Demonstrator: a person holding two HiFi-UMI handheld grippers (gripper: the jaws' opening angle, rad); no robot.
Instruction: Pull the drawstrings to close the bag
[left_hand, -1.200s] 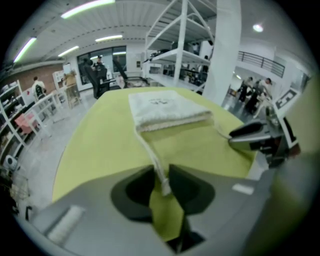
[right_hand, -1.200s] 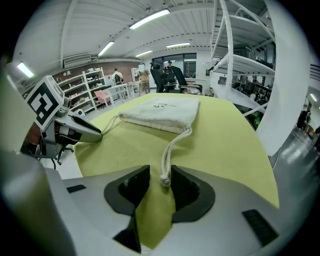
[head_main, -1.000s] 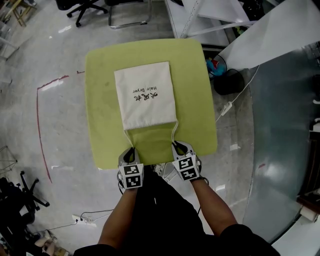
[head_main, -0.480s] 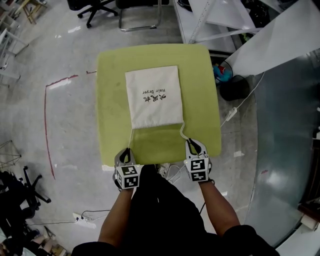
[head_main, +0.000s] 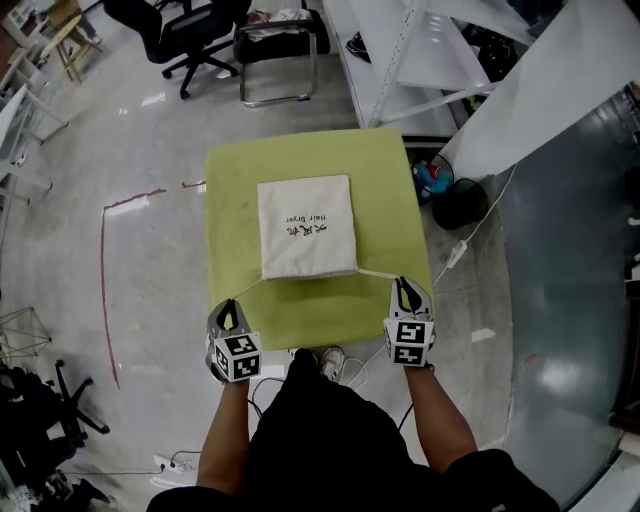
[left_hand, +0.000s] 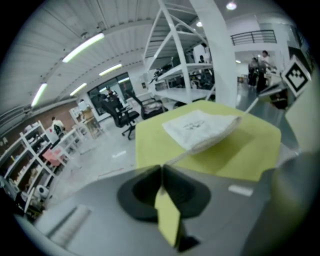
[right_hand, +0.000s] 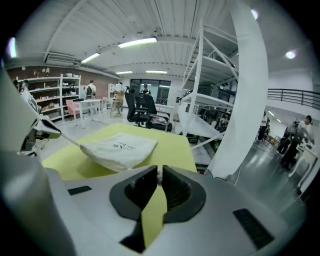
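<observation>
A cream drawstring bag (head_main: 306, 226) with black print lies flat on the yellow-green table (head_main: 385, 170). Its mouth, on the side near me, is gathered. One thin drawstring (head_main: 246, 289) runs from the bag's near left corner to my left gripper (head_main: 229, 309), and another drawstring (head_main: 378, 275) runs from the near right corner to my right gripper (head_main: 404, 290). Both cords look taut and spread sideways. In the left gripper view the jaws (left_hand: 161, 169) are pinched on the cord leading to the bag (left_hand: 200, 127). In the right gripper view the jaws (right_hand: 160, 173) pinch the cord end, with the bag (right_hand: 117, 146) ahead on the left.
The grippers hang at the table's near corners, over its front edge. Office chairs (head_main: 185, 28) and a metal-frame chair (head_main: 277, 48) stand beyond the table. A white rack (head_main: 430, 55) and a black bin (head_main: 460, 203) are at the right. A red tape line (head_main: 105, 280) marks the floor on the left.
Both grippers have moved apart, outward to the table's near corners, and risen. The cords now stretch sideways, and the bag's near edge has gathered and looks shorter.
</observation>
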